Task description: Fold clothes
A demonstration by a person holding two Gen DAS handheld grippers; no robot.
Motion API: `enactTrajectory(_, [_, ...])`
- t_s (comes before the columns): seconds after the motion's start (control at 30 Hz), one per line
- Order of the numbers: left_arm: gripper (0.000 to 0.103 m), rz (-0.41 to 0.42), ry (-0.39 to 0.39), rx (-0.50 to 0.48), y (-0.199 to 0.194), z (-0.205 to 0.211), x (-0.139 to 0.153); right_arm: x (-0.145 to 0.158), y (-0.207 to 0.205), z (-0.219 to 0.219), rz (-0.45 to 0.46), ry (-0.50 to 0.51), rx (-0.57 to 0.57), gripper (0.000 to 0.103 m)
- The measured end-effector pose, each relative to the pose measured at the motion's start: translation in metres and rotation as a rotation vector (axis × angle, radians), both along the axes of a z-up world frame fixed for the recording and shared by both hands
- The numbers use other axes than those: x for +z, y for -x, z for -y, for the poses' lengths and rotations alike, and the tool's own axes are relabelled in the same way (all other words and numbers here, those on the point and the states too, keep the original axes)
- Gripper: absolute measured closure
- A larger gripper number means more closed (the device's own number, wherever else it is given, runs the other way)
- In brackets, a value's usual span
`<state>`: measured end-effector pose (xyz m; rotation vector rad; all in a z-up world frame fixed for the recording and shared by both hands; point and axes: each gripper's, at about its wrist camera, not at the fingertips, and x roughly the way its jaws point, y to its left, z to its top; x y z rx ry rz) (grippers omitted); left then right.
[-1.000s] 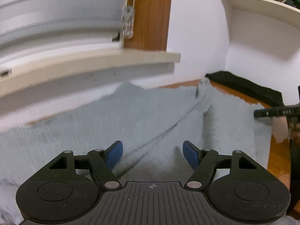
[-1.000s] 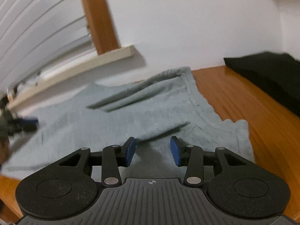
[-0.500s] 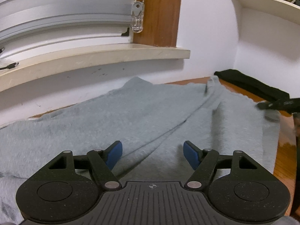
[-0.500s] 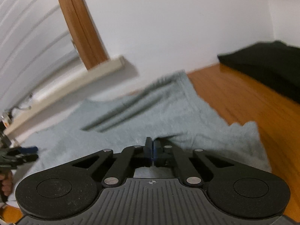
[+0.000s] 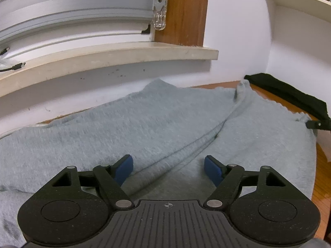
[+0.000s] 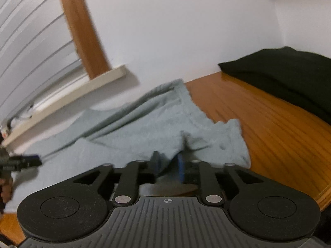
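A pale grey-blue garment (image 5: 144, 128) lies spread over the wooden desk (image 6: 269, 128), its far edge reaching the white wall under the window sill (image 5: 115, 57). A long fold ridge runs diagonally across it in the left wrist view.

The left hand-held gripper (image 5: 168, 166) hovers low over the middle of the garment with its blue pads (image 5: 125, 168) spread wide, released and gripping nothing. The right hand-held gripper (image 6: 168, 165) has its jaws drawn close on a bunched edge of the garment, and the cloth rises in a small peak just ahead of the pads; that view is blurred, so the exact contact is hard to judge.

There are no containers on the desk. A folded black cloth (image 6: 289, 72) lies well apart from the garment, near the wall corner.

The left wrist view alone shows window blinds (image 5: 72, 12) with a clear cord pull (image 5: 159, 12), a cable end on the sill (image 5: 14, 67), and a wall shelf (image 5: 300, 2) holding books. The right wrist view alone shows the bare stretch of desk between garment and black cloth, and a person's hand (image 6: 6, 188) at the left edge.
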<state>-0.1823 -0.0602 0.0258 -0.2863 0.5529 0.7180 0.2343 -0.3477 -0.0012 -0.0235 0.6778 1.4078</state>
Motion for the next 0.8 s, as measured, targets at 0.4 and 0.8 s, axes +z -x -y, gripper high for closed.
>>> enactTrajectory(0.4, [0.022, -0.008, 0.005, 0.003, 0.000, 0.000, 0.000, -0.002, -0.021, 0.026, -0.099, -0.105, -0.104, 0.099])
enactTrajectory(0.8, [0.037, -0.039, 0.067, -0.117, -0.053, -0.011, 0.008, 0.002, -0.029, 0.005, -0.094, -0.063, -0.040, 0.074])
